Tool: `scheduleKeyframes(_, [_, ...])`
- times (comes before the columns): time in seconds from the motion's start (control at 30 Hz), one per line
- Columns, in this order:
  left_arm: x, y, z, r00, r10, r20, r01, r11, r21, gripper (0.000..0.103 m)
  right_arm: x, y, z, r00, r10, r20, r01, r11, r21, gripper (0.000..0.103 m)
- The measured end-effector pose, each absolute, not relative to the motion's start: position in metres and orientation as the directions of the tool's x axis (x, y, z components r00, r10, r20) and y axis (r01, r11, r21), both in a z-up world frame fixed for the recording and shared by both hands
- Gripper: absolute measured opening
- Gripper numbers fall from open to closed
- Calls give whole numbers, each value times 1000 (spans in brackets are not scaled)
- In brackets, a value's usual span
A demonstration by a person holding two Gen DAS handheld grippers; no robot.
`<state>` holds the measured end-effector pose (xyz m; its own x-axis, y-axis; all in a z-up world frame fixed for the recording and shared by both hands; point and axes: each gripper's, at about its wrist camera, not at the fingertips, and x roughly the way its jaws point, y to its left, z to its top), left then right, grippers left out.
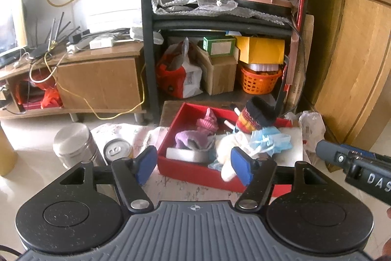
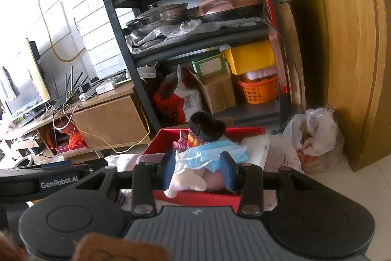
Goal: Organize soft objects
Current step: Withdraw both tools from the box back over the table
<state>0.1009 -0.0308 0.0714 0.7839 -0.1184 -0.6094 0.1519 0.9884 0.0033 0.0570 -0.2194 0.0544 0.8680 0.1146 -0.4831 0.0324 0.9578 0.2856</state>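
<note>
A red box (image 1: 195, 175) (image 2: 195, 197) sits on the floor in front of a shelf and holds soft things. Inside are a striped knit hat (image 1: 254, 118) (image 2: 207, 129), blue face masks (image 1: 271, 142) (image 2: 215, 153), a pink knit piece (image 1: 207, 124) and a purple cloth (image 1: 188, 138). A white soft piece (image 1: 226, 160) (image 2: 188, 180) droops over the front wall. My left gripper (image 1: 194, 166) hovers open before the box, with nothing between its blue pads. My right gripper (image 2: 198, 173) has a narrower gap. The masks and white piece show through it, lying in the box, not gripped.
A steel canister (image 1: 73, 143) and a drink can (image 1: 117, 151) stand left of the box. A black shelf unit (image 1: 146, 40) full of pots and cartons rises behind it. A wooden cabinet (image 1: 354, 65) and a plastic bag (image 2: 315, 138) are on the right, a low TV stand (image 1: 97, 80) on the left.
</note>
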Motion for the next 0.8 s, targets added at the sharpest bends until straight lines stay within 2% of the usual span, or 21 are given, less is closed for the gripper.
scheduleKeyframes(0.8, [26, -12, 63, 768, -147, -624, 191, 982, 4, 72, -22, -200, 46, 859, 187, -476, -50, 957, 286, 12])
